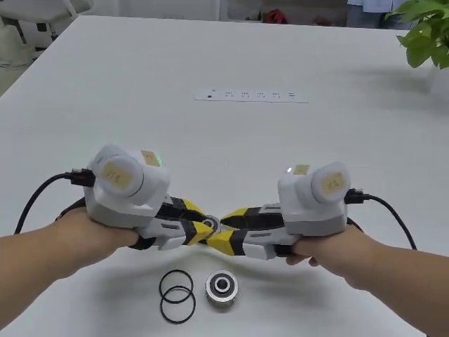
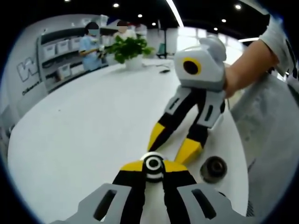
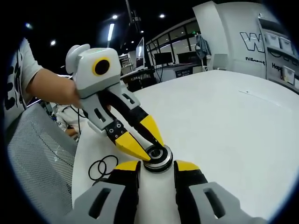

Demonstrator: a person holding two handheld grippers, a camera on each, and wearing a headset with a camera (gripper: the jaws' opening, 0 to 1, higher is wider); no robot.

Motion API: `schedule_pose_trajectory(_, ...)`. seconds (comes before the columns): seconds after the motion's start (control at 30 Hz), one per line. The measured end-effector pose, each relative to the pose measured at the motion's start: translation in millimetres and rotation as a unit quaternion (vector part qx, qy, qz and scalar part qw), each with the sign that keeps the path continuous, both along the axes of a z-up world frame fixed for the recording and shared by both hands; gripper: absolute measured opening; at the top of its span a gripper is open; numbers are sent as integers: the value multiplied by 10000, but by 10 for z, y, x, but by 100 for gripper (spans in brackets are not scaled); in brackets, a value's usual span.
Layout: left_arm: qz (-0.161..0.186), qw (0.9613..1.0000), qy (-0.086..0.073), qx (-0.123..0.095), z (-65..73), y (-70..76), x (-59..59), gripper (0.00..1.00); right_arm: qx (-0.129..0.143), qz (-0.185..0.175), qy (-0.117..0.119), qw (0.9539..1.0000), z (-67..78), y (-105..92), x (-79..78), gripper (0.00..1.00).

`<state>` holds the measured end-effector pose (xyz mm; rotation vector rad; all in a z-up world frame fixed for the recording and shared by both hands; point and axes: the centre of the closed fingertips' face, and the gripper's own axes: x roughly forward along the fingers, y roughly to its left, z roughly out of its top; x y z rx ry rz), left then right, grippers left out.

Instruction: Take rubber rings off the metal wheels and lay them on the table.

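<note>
Down in the lower middle of the head view, the left gripper (image 1: 199, 226) is clamped on a metal wheel (image 1: 209, 226), and the right gripper (image 1: 227, 227) meets it from the right side with its jaws spread. Just below them, two loose rubber rings (image 1: 177, 295) lie overlapping on the white table (image 1: 316, 140), with a second wheel (image 1: 222, 287) just beside them on the right. Left gripper view: its own tips pinch the metal wheel (image 2: 153, 162) at bottom centre, and the second wheel (image 2: 213, 169) sits lower right. Right gripper view: its own jaws are parted either side of the metal wheel (image 3: 158, 157), can't tell if they touch it. The rubber rings (image 3: 103, 166) are lower left.
</note>
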<state>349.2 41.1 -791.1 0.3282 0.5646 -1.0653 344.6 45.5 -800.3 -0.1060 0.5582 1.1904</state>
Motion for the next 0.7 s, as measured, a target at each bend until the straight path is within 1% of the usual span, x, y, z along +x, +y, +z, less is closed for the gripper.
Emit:
schedule_pose_trajectory(0.07,14,10000,-1,-4,-2,-2,5,15,-7,7,-13,10000,-7,22,-1,25)
schedule_pose_trajectory(0.27,49,10000,0,-32,-7,-8,15,15,-106,-42,-155,9998,-57,63,25,27)
schedule_pose_trajectory(0.33,56,10000,-8,-39,-6,-11,17,14,-127,-43,-176,9998,-70,72,22,26)
schedule_pose_trajectory(0.4,57,10000,-8,-40,-6,-12,16,14,-169,-39,-239,9996,-69,63,28,25)
schedule_pose_trajectory(0.6,62,10000,-11,-44,-5,-17,20,14,-217,3,-308,9993,-58,37,21,24)
schedule_pose_trajectory(0.7,73,10000,-11,-56,-4,-16,21,14,-273,55,-396,9988,-56,17,12,23)
